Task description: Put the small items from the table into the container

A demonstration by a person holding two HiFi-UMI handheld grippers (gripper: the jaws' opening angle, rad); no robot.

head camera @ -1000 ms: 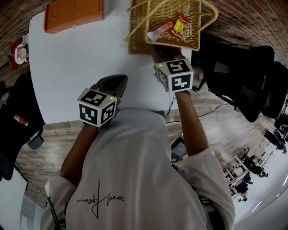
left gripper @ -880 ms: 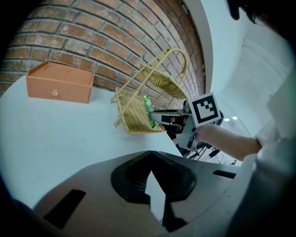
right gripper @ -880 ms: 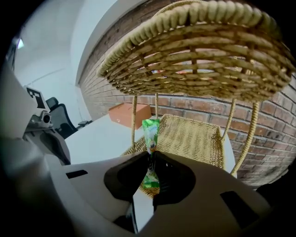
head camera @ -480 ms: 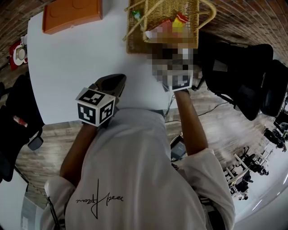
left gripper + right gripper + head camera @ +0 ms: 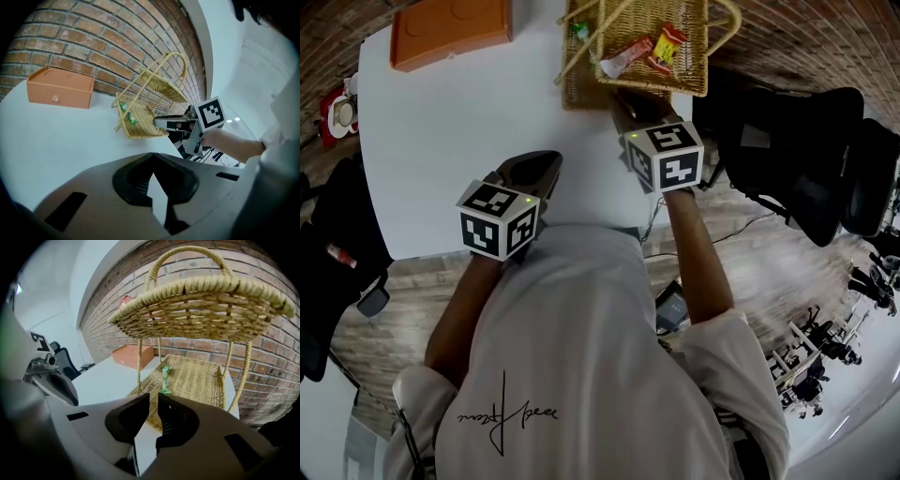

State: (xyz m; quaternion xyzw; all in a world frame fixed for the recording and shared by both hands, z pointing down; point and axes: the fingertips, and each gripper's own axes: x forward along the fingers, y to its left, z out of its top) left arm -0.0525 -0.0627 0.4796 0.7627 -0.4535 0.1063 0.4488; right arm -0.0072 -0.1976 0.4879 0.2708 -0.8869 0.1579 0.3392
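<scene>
A two-tier wicker basket stands at the table's far edge against the brick wall. Its upper tray holds a red packet and a yellow-red packet. A green candy lies in the lower tray, also seen in the left gripper view. My right gripper points at the lower tray's front edge, under the upper tray. Its jaws stand a narrow gap apart with nothing between them. My left gripper rests shut and empty over bare white table, left of the basket.
An orange drawer box sits at the table's far left corner. Black office chairs stand to the right of the table. The table's near edge runs just in front of the person's white shirt.
</scene>
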